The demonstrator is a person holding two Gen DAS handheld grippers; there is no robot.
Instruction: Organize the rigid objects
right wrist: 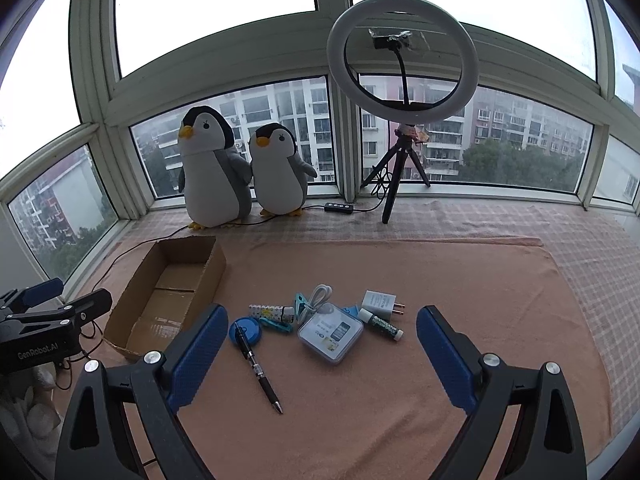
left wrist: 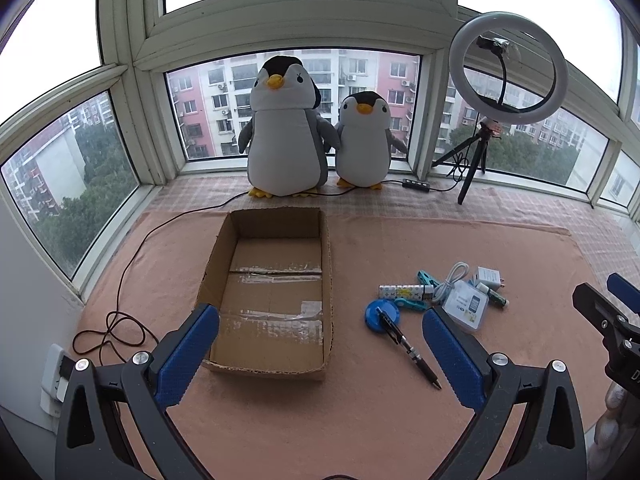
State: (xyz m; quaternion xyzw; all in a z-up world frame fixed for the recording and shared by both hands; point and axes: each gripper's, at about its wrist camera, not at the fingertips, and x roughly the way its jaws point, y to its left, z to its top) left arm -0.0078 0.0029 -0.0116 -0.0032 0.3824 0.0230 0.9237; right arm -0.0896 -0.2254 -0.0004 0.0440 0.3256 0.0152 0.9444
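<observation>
An open cardboard box [left wrist: 272,288] [right wrist: 168,292] lies empty on the pink cloth. Right of it sits a cluster of small items: a black pen [right wrist: 258,368] [left wrist: 410,350] lying across a blue round disc [right wrist: 245,330] [left wrist: 382,314], a clear plastic case [right wrist: 331,332] [left wrist: 466,307], a white charger plug [right wrist: 379,304], a green tube [right wrist: 380,324], a patterned lighter [right wrist: 270,311], teal clips [right wrist: 276,324] and a white cable [right wrist: 314,298]. My left gripper [left wrist: 320,352] hangs open over the box's near edge. My right gripper [right wrist: 320,354] is open just short of the cluster.
Two plush penguins [left wrist: 288,132] [left wrist: 366,140] stand at the window. A ring light on a tripod [right wrist: 402,80] stands at the back right, its cable [left wrist: 124,272] looping down the left. A wall socket [left wrist: 56,376] sits at the near left. A checked cloth [right wrist: 580,240] borders the pink one.
</observation>
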